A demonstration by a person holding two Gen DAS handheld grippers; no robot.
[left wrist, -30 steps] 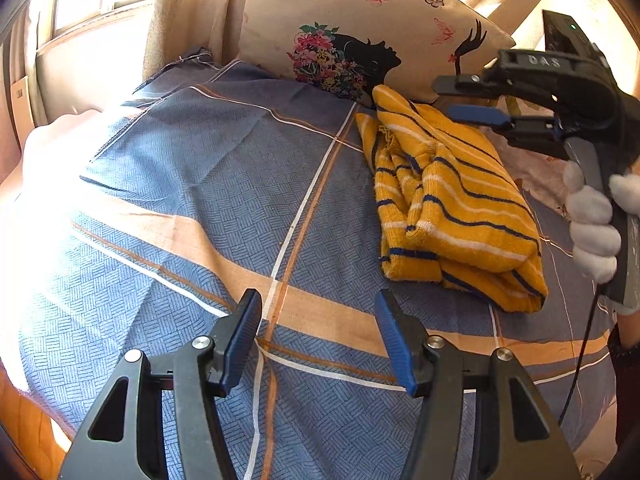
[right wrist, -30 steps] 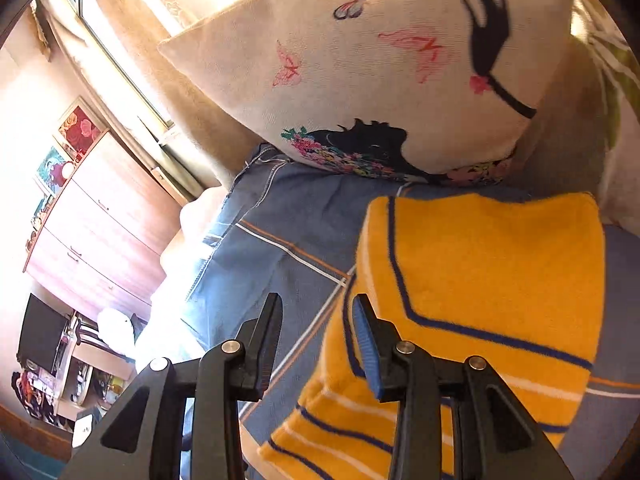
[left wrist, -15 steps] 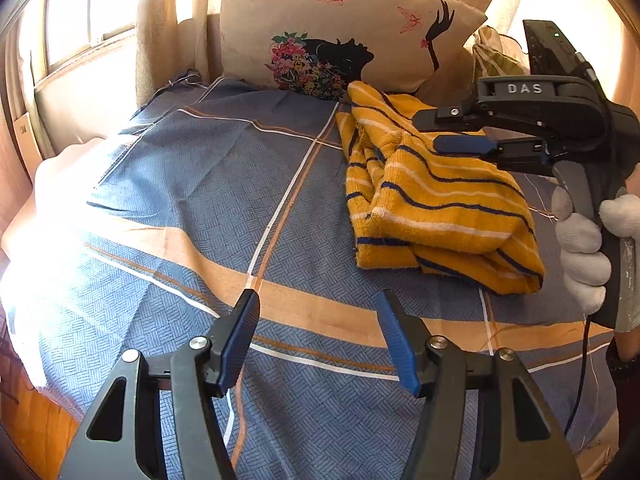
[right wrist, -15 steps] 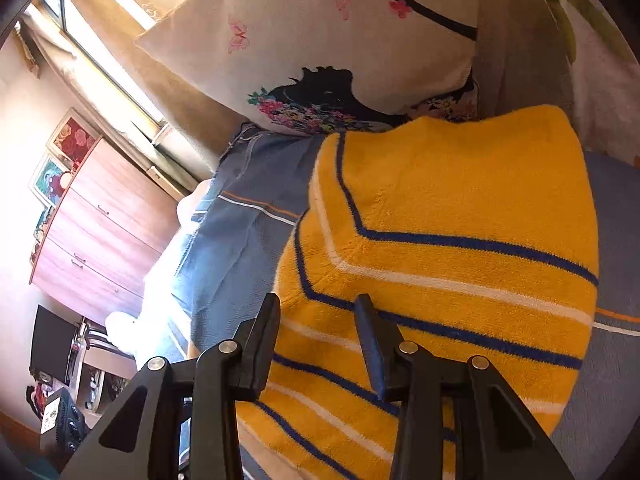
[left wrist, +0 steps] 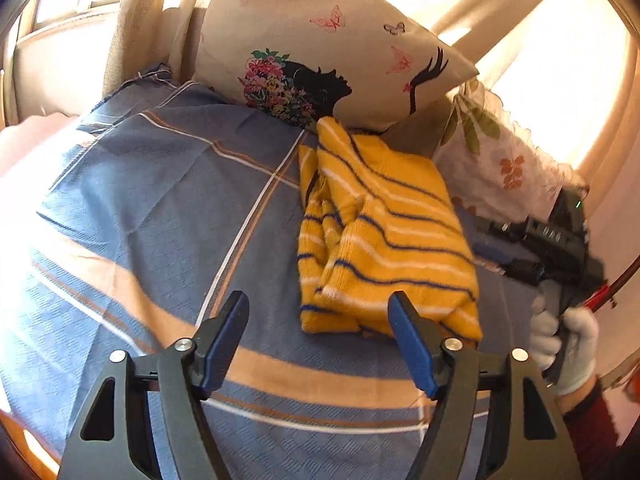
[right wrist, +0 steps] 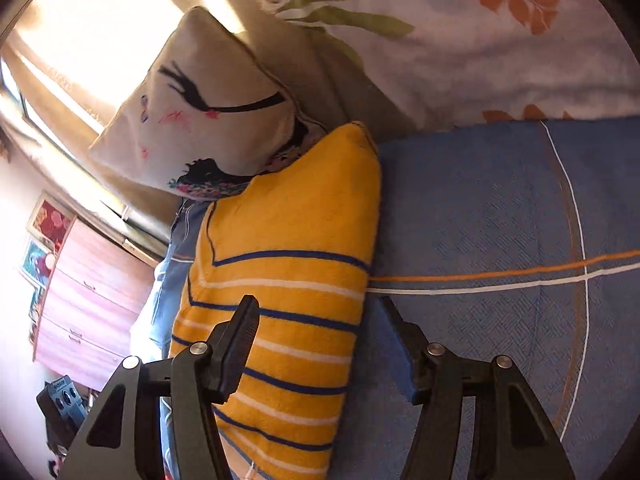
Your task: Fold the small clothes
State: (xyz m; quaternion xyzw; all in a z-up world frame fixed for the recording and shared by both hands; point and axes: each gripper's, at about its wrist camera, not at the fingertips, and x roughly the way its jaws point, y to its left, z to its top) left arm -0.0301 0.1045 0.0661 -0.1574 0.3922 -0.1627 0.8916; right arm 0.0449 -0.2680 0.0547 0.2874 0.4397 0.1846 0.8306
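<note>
Sweater: I see one yellow sweater (left wrist: 384, 236) with navy and white stripes, folded.
Place: on the bed (left wrist: 168, 208), its far end touching one pillow (left wrist: 320, 52).
My left gripper (left wrist: 318, 340): opening, empty.
My right gripper (right wrist: 316, 344): opening, astride the sweater's edge without pressing it.
</note>
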